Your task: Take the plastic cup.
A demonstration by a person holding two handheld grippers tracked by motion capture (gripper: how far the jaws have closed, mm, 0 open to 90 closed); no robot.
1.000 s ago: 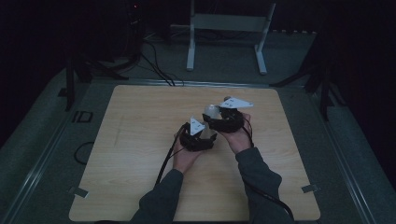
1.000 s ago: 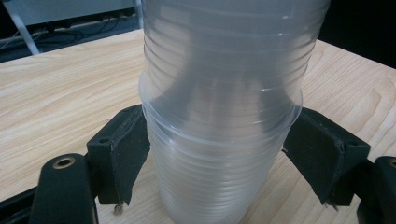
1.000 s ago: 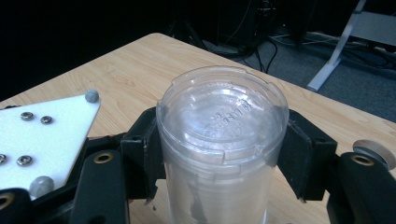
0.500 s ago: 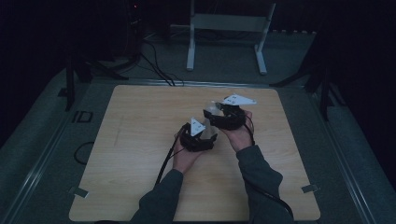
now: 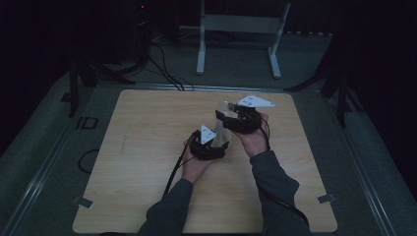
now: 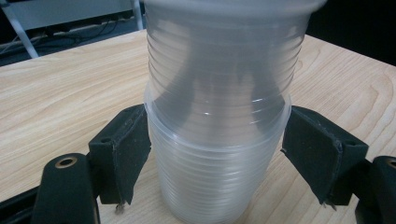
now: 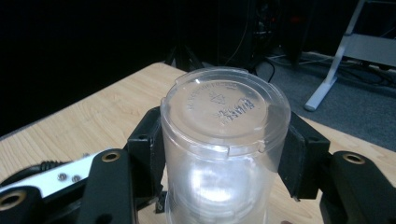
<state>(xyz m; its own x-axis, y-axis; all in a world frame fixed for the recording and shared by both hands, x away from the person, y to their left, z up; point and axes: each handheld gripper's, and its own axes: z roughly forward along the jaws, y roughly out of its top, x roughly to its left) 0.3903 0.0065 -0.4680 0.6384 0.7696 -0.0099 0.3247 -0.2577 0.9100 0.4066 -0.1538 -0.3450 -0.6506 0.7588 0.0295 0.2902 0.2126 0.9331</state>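
Observation:
Above the middle of the wooden table (image 5: 147,147), a person's hands hold both grippers close together. Nested clear plastic cups (image 6: 219,93) fill the left gripper view, the outer cup's rim wrapping the ribbed inner one. My left gripper (image 6: 217,149) is shut on the outer cup, one black pad on each side. In the right gripper view the embossed base of a clear cup (image 7: 224,112) faces the camera. My right gripper (image 7: 224,154) has just been closing with this cup between its jaws, and both pads now press its wall. In the high view the cups (image 5: 225,118) sit between left gripper (image 5: 216,140) and right gripper (image 5: 231,118).
Black cables trail from both grippers toward the person along the sleeves. Beyond the table's far edge a white metal stand (image 5: 238,29) rests on grey carpet, with more cables (image 5: 162,64) on the floor at the back left. The room around is dark.
In the high view the right gripper has edged slightly toward the table's far side. The left hand and its gripper have stayed where they were.

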